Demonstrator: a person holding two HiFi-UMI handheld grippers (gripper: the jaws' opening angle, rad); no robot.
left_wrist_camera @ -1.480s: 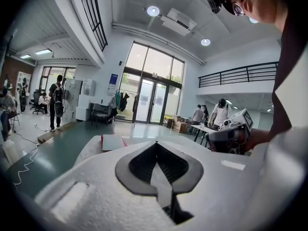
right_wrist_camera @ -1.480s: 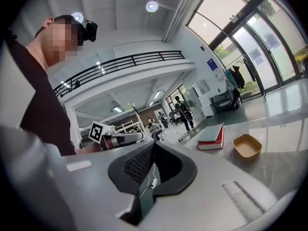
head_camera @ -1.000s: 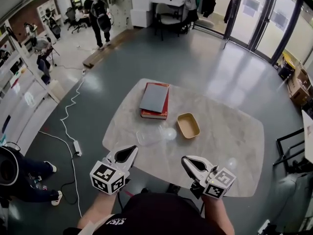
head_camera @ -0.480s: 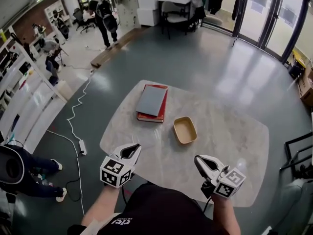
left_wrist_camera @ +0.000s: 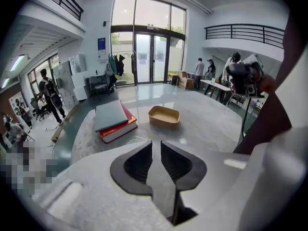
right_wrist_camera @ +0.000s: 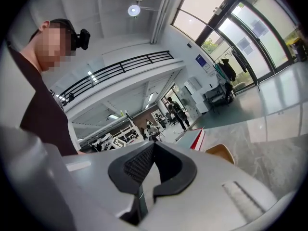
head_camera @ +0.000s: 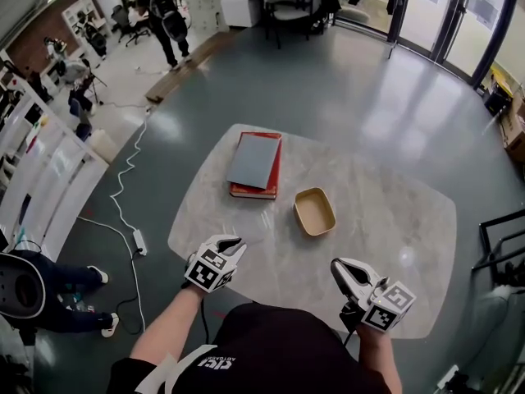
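My left gripper point(head_camera: 232, 241) hovers over the near left edge of the marble table point(head_camera: 385, 220), pointing at the stack of books. In the left gripper view its jaws point(left_wrist_camera: 156, 146) stand slightly open with nothing between them. A grey book lies on a red book point(head_camera: 256, 164) point(left_wrist_camera: 113, 118) at the table's far left. A tan tray point(head_camera: 315, 211) point(left_wrist_camera: 163, 115), with nothing in it, sits just right of the stack. My right gripper point(head_camera: 338, 264) point(right_wrist_camera: 154, 143) is shut and holds nothing, at the near edge, tilted upward. The tray's rim point(right_wrist_camera: 222, 153) peeks past it.
A faint clear plastic item point(head_camera: 248, 230) lies on the table just ahead of the left gripper. A white cable and power strip point(head_camera: 135, 238) run along the floor at left. People stand at the far left point(head_camera: 160, 11). Desks and a chair line the back.
The left gripper has tipped down from the ceiling toward the table and moved forward, and its jaws have parted a little. The right gripper stays shut near the table's edge.
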